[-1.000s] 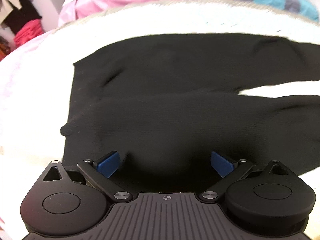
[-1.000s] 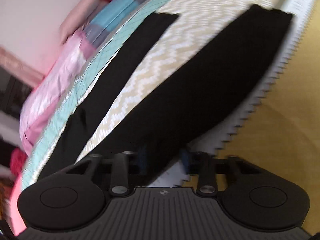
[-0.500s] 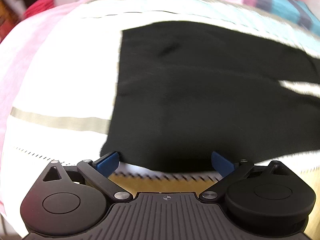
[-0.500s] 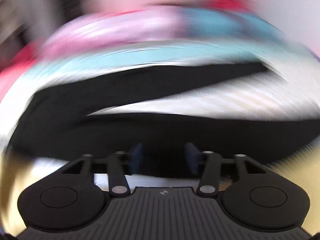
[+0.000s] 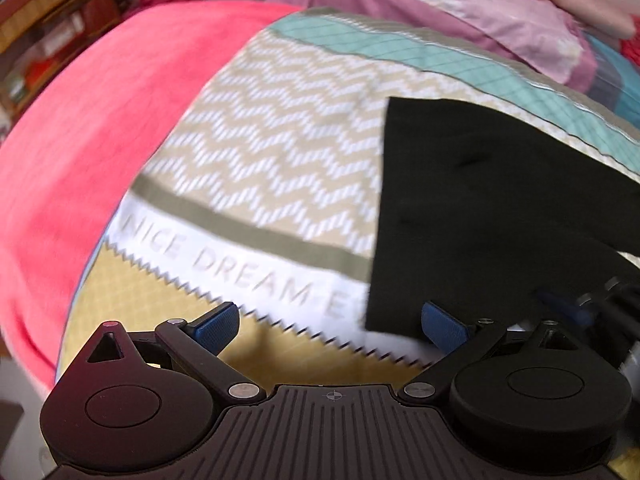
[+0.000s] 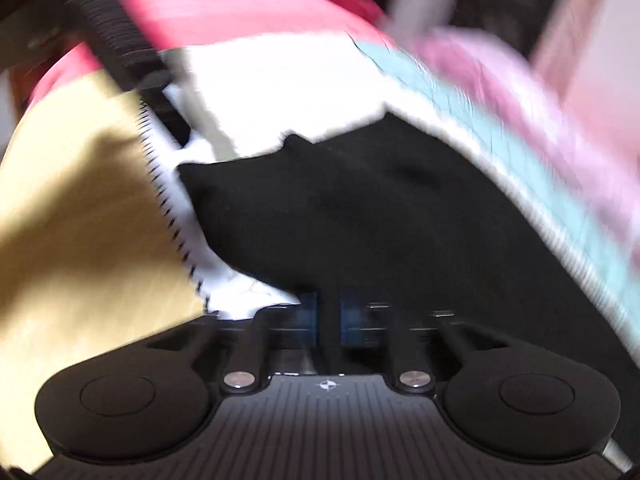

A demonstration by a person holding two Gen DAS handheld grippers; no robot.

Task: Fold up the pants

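Left wrist view: covering most of the scene, a patterned bedspread (image 5: 280,152) with tan zigzags, a teal band along the far edge, an olive stripe, faint lettering on white, and a mustard panel nearest the camera. To the left, a coral-pink blanket (image 5: 100,120); beyond the teal band, rumpled pink bedding (image 5: 460,12). Lying flat on the spread at right, the black pants (image 5: 480,200), straight waist edge facing left, lower corner reaching down to just beside the right blue pad. At the bottom, the left gripper (image 5: 332,326), blue pads (image 5: 214,322) spread wide, nothing between them, hovering over the mustard and white strip beside the pants' corner. At far right, blurred, part of the other tool resting at the pants' near edge.

Right wrist view, heavily smeared: same bedspread (image 6: 80,208), mustard at left and white beyond; pants (image 6: 380,208) filling the centre and right. At the bottom, the right gripper (image 6: 328,318), pads drawn close together with a narrow dark strip between, seemingly pinching the near edge of the black fabric. Upper left, the left gripper's ribbed body (image 6: 116,44).
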